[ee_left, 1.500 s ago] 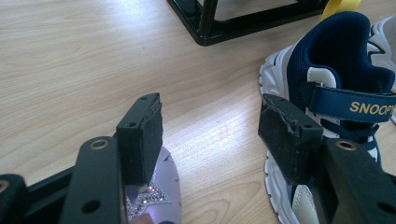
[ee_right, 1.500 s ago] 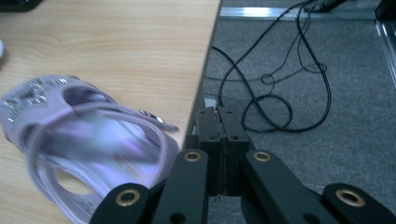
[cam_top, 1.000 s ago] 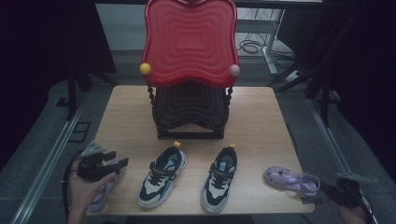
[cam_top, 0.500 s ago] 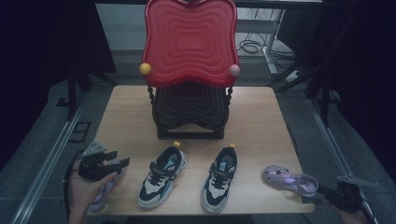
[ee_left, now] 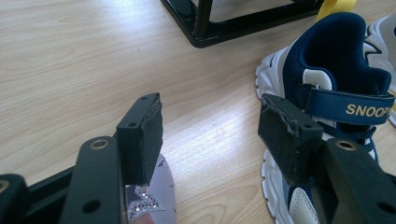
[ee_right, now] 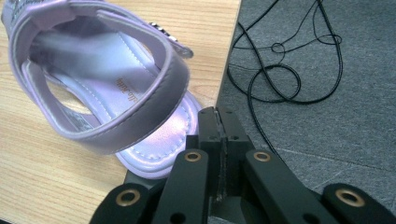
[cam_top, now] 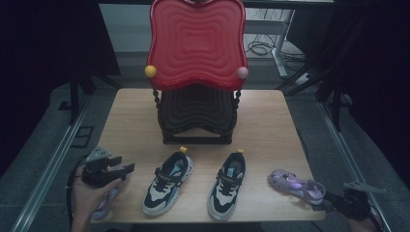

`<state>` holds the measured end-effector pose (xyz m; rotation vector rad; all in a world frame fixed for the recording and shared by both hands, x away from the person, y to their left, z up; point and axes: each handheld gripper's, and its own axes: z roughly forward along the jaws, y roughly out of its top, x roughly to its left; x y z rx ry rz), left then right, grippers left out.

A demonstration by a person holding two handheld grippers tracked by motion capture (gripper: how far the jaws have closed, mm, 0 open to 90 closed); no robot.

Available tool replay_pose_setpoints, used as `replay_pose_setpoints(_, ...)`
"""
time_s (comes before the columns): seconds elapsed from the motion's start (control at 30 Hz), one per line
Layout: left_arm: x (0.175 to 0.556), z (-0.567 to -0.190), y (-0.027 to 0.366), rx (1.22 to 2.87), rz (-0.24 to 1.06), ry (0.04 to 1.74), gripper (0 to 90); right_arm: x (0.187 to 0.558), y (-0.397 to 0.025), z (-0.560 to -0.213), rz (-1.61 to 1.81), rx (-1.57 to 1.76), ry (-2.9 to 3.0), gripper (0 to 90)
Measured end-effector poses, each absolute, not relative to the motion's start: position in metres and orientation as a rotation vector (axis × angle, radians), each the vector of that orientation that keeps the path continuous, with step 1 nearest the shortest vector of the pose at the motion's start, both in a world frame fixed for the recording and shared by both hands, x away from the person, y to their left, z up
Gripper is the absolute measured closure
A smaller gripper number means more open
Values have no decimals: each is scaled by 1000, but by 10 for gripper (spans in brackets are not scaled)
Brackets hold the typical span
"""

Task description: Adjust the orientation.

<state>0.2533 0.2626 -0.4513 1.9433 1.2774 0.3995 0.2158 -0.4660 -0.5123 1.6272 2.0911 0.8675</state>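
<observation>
Now the right gripper (cam_top: 333, 200) has moved in to the right sandal's (cam_top: 296, 184) heel at the table (cam_top: 270, 121) edge, jaws closed and empty. Left gripper (cam_top: 126, 168) stays wide open over the left sandal (ee_left: 152, 203).

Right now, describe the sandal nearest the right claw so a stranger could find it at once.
Start at the wooden table with the tall red rack at its back. Along the near edge lies a row of shoes; go to its right end, by the table's corner. There lies the purple sandal, open and strappy, unlike the two navy-and-white sneakers beside it.
</observation>
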Motion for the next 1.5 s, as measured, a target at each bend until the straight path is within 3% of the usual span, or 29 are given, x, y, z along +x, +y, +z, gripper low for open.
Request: replay_pose_setpoints(1.5, 254, -457, 269, 1939, 381, 1295, 404, 204, -438, -509, 1074, 1561, 2215, 891)
